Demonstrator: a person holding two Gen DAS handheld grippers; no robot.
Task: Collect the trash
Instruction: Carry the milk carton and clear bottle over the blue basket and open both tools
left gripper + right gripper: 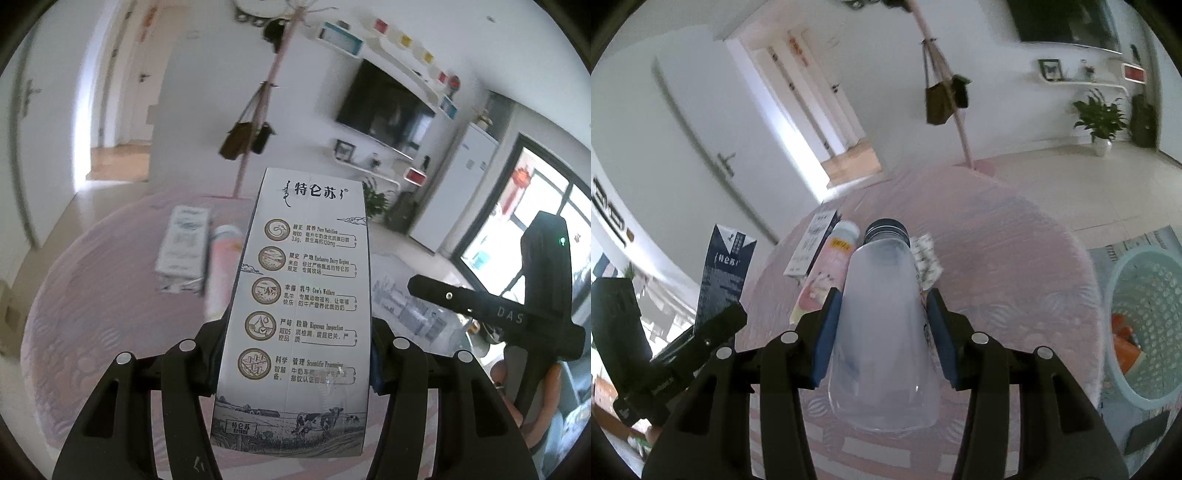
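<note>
Two items are up off the desk [1015, 258] now: left gripper [295, 354] is clamped on a milk carton [299, 295], right gripper [882, 332] on a clear plastic bottle [882, 314] w/ dark cap, pads pressing both sides, jaws approx half shut. Neither is binned yet; mesh basket [1145, 325] sits on the floor to the right w/ something orange inside. Left on the desk: a 2nd carton [812, 243], a pink bottle [827, 273], a crumpled wrapper [927, 262]. Roughly halfway, I'd judge.
</note>
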